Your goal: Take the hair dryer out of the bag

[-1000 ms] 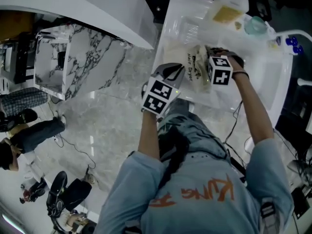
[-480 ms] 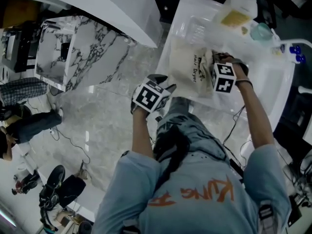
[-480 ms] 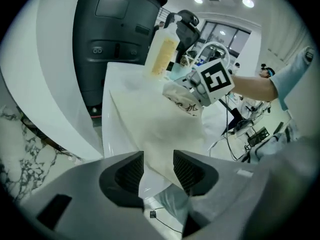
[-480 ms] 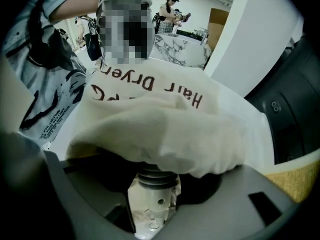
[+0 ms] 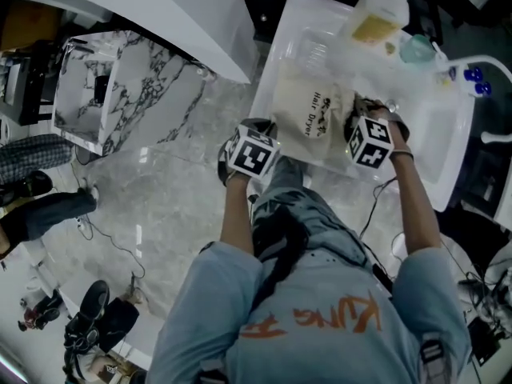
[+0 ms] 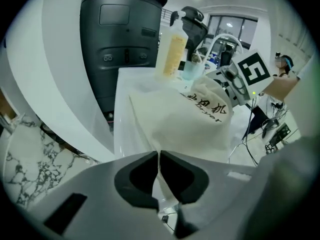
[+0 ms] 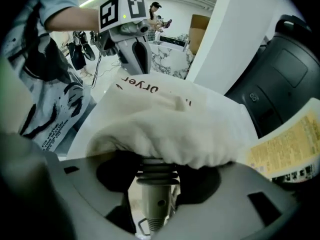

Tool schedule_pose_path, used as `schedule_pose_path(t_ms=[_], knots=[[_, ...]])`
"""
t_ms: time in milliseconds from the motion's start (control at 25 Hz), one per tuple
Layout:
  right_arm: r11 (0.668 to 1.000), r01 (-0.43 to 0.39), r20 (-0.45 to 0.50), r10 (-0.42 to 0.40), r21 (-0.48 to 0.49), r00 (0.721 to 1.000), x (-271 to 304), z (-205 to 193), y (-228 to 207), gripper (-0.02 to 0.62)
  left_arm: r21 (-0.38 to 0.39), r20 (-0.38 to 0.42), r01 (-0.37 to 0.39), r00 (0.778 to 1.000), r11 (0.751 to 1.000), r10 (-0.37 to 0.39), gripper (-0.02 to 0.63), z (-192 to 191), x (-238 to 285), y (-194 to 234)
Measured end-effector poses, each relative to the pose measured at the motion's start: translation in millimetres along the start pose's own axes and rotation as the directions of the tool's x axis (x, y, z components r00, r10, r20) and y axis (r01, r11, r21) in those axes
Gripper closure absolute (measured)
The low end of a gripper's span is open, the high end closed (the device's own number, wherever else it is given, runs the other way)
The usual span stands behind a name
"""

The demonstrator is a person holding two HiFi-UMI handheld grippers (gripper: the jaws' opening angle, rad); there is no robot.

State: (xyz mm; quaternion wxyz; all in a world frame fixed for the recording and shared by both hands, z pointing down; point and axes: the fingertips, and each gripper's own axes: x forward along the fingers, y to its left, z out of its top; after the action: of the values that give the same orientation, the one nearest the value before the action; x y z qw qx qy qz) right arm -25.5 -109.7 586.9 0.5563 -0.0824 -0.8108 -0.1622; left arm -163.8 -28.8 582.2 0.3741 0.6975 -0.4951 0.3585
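- Left tongs (image 6: 159,155): just closed, pinching a corner of the bag (image 6: 185,119); best kept pinned.
- Right tongs (image 7: 152,166): just closed, clamped on the hair dryer (image 7: 154,199) stem at the bag mouth, the rest hidden inside; best pulled straight, away from the bag.
- Counter (image 5: 292,22): white, under the bag; bottle (image 5: 376,14) beyond the bag; marble floor (image 5: 176,190) beside.

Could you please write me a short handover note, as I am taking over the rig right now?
Left hand-held gripper: its jaws have just been closing and now pinch a corner of the cloth bag.
Right hand-held gripper: its jaws have just closed on the hair dryer, at the grey handle end poking out of the bag's mouth.
The bag lies on the white counter.
Done: both grips are set.
Left: draw the hair dryer out, as most of it is inside the bag.
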Motion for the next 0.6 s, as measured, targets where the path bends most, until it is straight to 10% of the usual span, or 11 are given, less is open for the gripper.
schedule_pose_path(t_ms=[600], knots=[[0.958,0.170,0.011,-0.177,0.231,0.984,-81,-58,31,0.368,-0.016,0.147,-0.220,0.964,0.975,0.220,0.598,46,-18,33]])
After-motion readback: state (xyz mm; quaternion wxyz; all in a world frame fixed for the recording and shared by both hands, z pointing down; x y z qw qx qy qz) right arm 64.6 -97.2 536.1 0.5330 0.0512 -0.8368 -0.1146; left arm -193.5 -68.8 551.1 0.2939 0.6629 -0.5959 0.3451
